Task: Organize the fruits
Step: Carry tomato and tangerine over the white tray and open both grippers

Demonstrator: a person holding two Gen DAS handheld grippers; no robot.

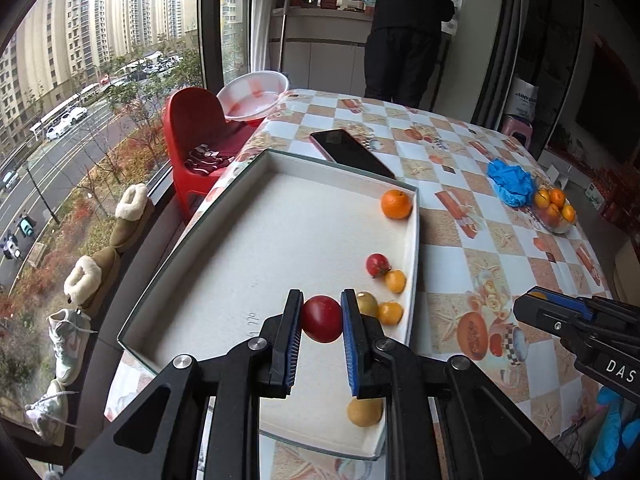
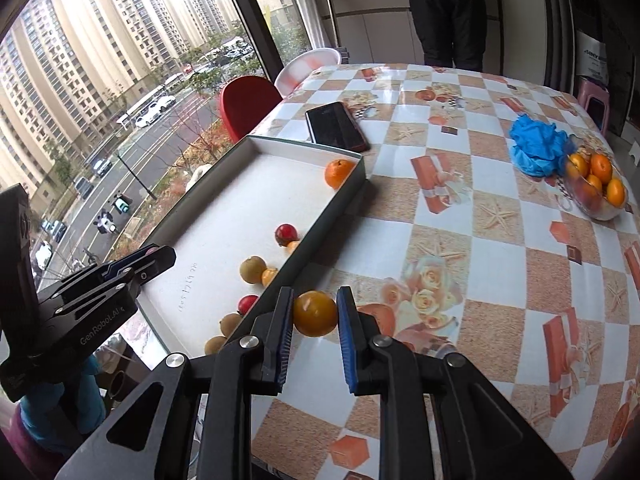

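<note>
My left gripper (image 1: 321, 318) is shut on a red round fruit (image 1: 322, 319), held over the white tray (image 1: 240, 248). In the right wrist view my right gripper (image 2: 312, 314) is shut on a yellow-orange fruit (image 2: 315, 313), just outside the tray's right wall (image 2: 320, 224). Along the tray's right side lie an orange (image 1: 396, 204), a small red fruit (image 1: 377, 264), small yellow fruits (image 1: 395, 281) and brownish-yellow ones (image 1: 364, 411). The right gripper's tip (image 1: 560, 316) also shows at the edge of the left wrist view, and the left gripper (image 2: 132, 268) in the right one.
A phone (image 1: 350, 152) lies just past the tray's far edge. A glass bowl of oranges (image 2: 598, 186) and a crumpled blue glove (image 2: 538, 150) sit at the table's right. A red chair (image 1: 196, 140), a basin (image 1: 254, 94) and a standing person (image 1: 404, 28) are beyond the table.
</note>
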